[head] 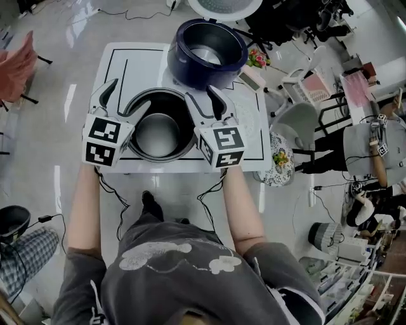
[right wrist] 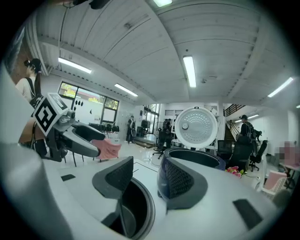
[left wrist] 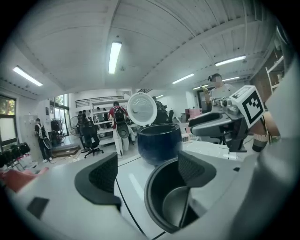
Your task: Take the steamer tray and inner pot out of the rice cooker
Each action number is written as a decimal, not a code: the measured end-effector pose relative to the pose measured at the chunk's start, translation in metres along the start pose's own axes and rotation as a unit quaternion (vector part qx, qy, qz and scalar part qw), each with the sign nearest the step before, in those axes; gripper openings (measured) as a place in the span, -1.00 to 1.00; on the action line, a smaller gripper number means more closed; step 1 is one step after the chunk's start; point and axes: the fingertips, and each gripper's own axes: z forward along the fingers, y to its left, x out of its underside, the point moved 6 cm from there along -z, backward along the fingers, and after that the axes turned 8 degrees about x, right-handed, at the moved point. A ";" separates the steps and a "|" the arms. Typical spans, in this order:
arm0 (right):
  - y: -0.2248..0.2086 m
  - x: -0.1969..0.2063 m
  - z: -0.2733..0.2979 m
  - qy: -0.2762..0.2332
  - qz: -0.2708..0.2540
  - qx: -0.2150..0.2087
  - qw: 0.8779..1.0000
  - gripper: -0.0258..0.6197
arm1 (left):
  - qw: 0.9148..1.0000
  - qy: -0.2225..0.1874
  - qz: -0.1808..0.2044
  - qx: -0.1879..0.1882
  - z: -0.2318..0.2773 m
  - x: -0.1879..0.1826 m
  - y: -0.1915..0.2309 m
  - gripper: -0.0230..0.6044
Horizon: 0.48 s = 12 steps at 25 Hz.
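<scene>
The dark inner pot point(head: 155, 130) with a silvery bottom stands on the white table point(head: 247, 120), in front of the dark blue rice cooker point(head: 206, 44). The cooker's round white lid point(head: 222, 6) is up. My left gripper point(head: 130, 95) hovers open over the pot's left rim, and my right gripper point(head: 202, 94) hovers open over its right rim. In the left gripper view the open left gripper point(left wrist: 149, 161) has nothing between its pads, with the pot point(left wrist: 173, 206) below and the cooker point(left wrist: 159, 140) beyond. The right gripper point(right wrist: 147, 176) is likewise empty above the pot point(right wrist: 136, 211). I see no steamer tray.
A black outline point(head: 124, 70) is drawn on the table top. A pink and green flower bunch point(head: 257, 59) lies right of the cooker. Chairs, a white basket point(head: 314, 89) and people stand around on the glossy floor. The table's near edge point(head: 177, 170) is by my body.
</scene>
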 end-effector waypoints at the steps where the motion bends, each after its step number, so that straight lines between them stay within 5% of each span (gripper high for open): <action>1: 0.000 -0.001 -0.005 -0.005 0.006 -0.002 1.000 -0.20 | 1.000 -0.006 0.001 -0.009 -0.006 -0.002 -0.005 0.33; 12: -0.006 0.003 -0.096 -0.027 0.022 -0.045 0.998 -0.60 | 0.995 -0.058 -0.007 -0.078 -0.052 -0.024 -0.103 0.33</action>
